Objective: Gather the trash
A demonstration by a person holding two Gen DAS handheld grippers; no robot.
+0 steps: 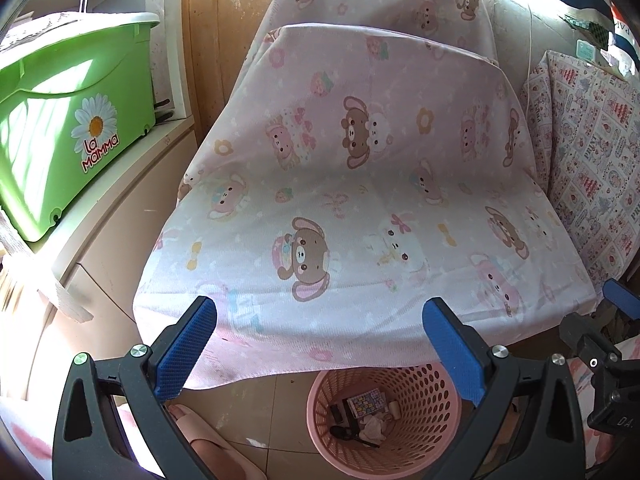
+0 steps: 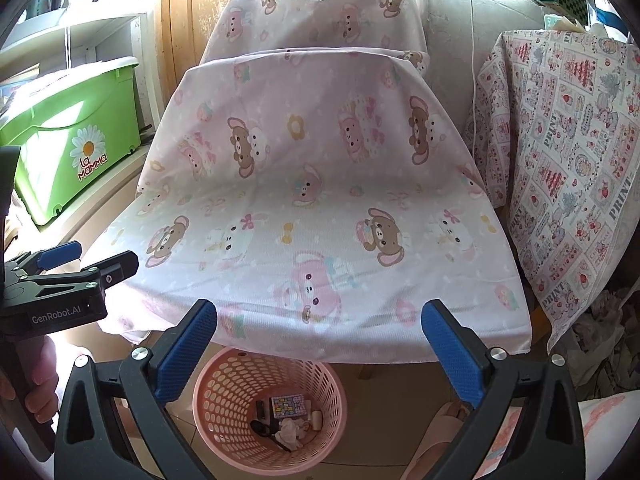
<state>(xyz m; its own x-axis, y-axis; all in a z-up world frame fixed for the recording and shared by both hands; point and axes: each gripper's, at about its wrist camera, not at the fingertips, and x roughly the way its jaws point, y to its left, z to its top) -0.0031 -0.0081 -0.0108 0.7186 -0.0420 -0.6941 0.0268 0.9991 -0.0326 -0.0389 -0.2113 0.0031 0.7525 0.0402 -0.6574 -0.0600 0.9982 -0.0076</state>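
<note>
Both my grippers, left gripper [image 1: 320, 340] and right gripper [image 2: 320, 340], hover agape and empty above pink basket [image 2: 224, 368]; trash [image 2: 290, 430] already inside, so looks done.

Black claw [image 2: 320, 356], blue textured pads [image 2: 186, 350]

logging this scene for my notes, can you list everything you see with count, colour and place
basket: one, pink, on the floor below the front edge of the sheet
trash in the basket: several pieces, mixed colours, at the bottom; a patterned little box, crumpled paper and dark bits
sheet: one, pink with bears, draped over the seat in the middle
patterned cloth: one, white and pink, right of the sheet
bin: one, green with a daisy label, on the white shelf at left
slipper: one, pink, on the floor left of the basket
left claw: blue pads, open, empty
right claw: blue pads, open, empty
</note>
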